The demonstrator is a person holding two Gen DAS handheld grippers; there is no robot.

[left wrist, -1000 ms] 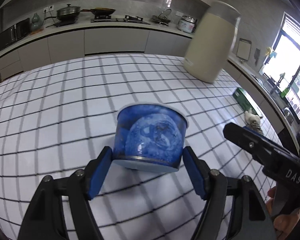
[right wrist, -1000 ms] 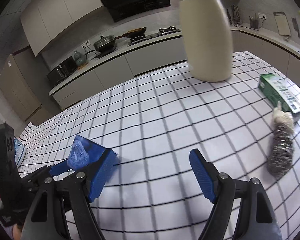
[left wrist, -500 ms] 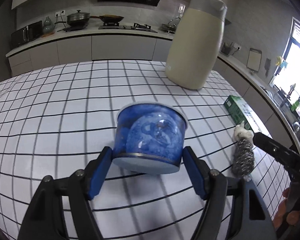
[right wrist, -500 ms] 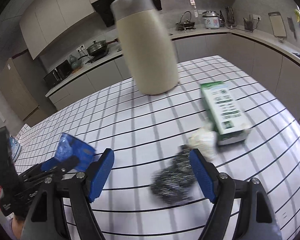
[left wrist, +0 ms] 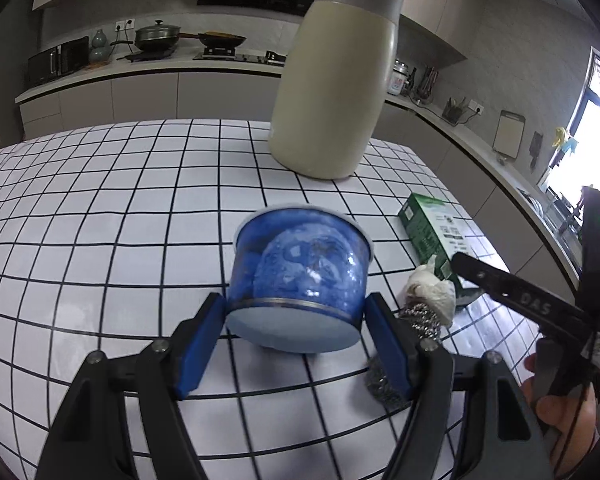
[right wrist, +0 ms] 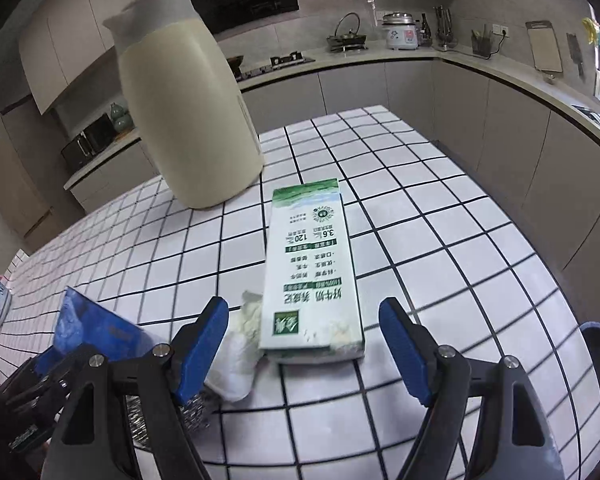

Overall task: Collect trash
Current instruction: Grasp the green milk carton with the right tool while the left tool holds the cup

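Observation:
My left gripper (left wrist: pixel 296 340) is shut on a blue cup (left wrist: pixel 300 276), held by its base above the checked tabletop. The cup also shows at the left of the right wrist view (right wrist: pixel 88 328). My right gripper (right wrist: pixel 304 346) is open, its fingers on either side of the near end of a green and white milk carton (right wrist: pixel 312 276) lying flat. A crumpled white tissue (right wrist: pixel 240 356) and a steel wool scourer (right wrist: pixel 196 412) lie just left of the carton, by my right gripper's left finger. Carton (left wrist: pixel 432 236), tissue (left wrist: pixel 432 296) and scourer (left wrist: pixel 416 320) show in the left wrist view too.
A tall cream jug (left wrist: pixel 336 80) with a grey lid stands at the far side of the table; it also shows in the right wrist view (right wrist: pixel 184 104). The table's right edge (right wrist: pixel 540 216) runs close past the carton. Kitchen counters lie beyond.
My right gripper has swung right and forward to straddle the carton's near end. My left gripper has carried the cup rightward toward the carton, tissue and scourer.

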